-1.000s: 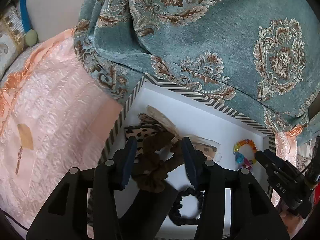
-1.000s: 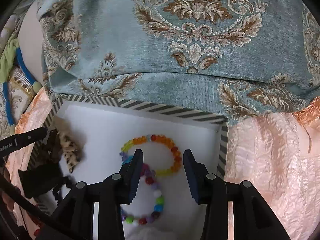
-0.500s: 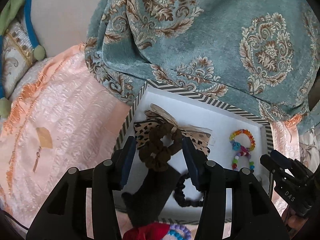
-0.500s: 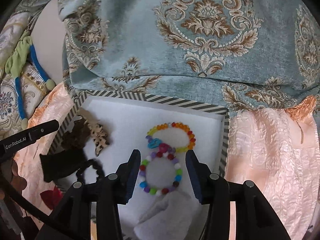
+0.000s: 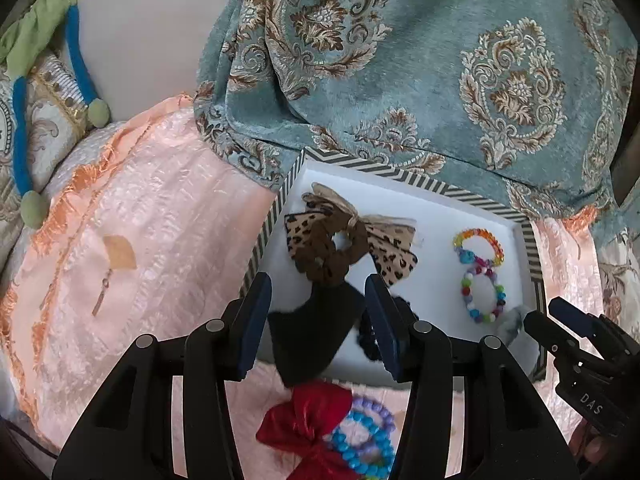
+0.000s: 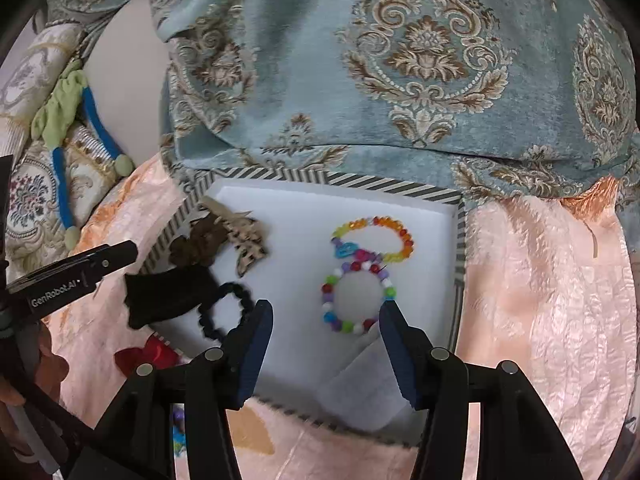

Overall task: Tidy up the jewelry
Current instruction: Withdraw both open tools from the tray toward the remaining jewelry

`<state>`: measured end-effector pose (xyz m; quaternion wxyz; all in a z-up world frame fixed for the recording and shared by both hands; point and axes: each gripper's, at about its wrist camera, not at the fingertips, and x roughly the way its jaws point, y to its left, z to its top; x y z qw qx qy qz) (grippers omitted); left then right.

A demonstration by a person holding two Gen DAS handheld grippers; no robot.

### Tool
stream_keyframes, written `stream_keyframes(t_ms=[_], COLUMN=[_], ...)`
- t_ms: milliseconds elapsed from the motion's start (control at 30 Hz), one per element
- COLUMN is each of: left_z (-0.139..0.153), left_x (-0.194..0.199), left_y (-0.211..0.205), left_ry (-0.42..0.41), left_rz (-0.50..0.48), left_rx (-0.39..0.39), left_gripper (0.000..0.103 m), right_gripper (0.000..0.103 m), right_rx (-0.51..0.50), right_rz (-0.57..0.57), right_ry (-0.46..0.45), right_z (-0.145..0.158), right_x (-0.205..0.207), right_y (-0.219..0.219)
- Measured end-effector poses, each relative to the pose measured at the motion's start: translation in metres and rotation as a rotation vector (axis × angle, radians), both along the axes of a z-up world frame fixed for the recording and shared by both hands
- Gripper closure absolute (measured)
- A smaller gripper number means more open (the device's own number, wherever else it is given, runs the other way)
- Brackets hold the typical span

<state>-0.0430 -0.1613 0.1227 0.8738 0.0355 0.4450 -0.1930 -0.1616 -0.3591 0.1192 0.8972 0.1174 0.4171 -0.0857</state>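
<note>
A white tray with a striped rim (image 5: 436, 190) (image 6: 360, 180) lies on the pink bedspread. In it are a leopard-print bow with a brown scrunchie (image 5: 340, 240) (image 6: 216, 236), a black cloth (image 5: 316, 324) (image 6: 168, 292), a black scrunchie (image 6: 224, 308) and two coloured bead bracelets (image 5: 480, 268) (image 6: 360, 276). My left gripper (image 5: 318, 320) hovers open above the black cloth, nothing between its fingers. My right gripper (image 6: 326, 344) hangs over the tray's near part with its jaws opening and nothing held. A red bow (image 5: 312, 424) and blue-purple bead bracelets (image 5: 368, 440) lie outside the tray's near edge.
A teal patterned blanket (image 5: 440, 60) (image 6: 400, 60) covers the tray's far edge. A folded white cloth (image 6: 360, 384) sits in the tray's near right corner. A small gold fan-shaped earring (image 5: 116, 260) lies on the bedspread at left. Cushions with blue cord (image 5: 24, 120) are at far left.
Both grippers have pulled back and risen from the tray, so more of it shows. The right jaws have widened. The scrunchie and bracelets stay in the tray.
</note>
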Motion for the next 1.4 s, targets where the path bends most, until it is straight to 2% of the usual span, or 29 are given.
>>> stream_keyframes(t_ms=[233, 400, 600, 933, 1067, 1133, 1167, 1400], left_z=[0.005, 0.008, 0.008, -0.007, -0.018, -0.023, -0.025, -0.032], left_x=[-0.026, -0.04, -0.055, -0.079, -0.083, -0.083, -0.083, -0.078], left_y=[0.012, 0.029, 0.052, 0.079, 0.088, 0.091, 0.092, 0.096], left_ry=[-0.016, 0.009, 0.044, 0.09, 0.128, 0.144, 0.152, 0.174], left_rz=[-0.018, -0.02, -0.016, -0.02, -0.002, 0.006, 0.009, 0.026], left_rx=[0.008, -0.028, -0.063, -0.068, -0.081, -0.082, -0.082, -0.086], left_gripper=[0.055, 0.055, 0.054, 0.052, 0.052, 0.052, 0.052, 0.051], right_gripper=[0.049, 0.049, 0.049, 0.049, 0.049, 0.059, 0.06, 0.061], right_rx=[0.002, 0.006, 0.024, 0.048, 0.06, 0.067, 0.075, 0.078], right_rz=[0.018, 0.035, 0.053, 0.125, 0.169, 0.18, 0.186, 0.236], right_ry=[-0.011, -0.006, 0.009, 0.046, 0.061, 0.066, 0.072, 0.111], right_z=[0.004, 0.003, -0.007, -0.028, -0.04, -0.047, -0.051, -0.07], right_x=[-0.02, -0.032, -0.045, -0.058, -0.056, -0.051, -0.048, -0.018], right_y=[0.02, 0.033, 0.046, 0.073, 0.085, 0.09, 0.092, 0.112])
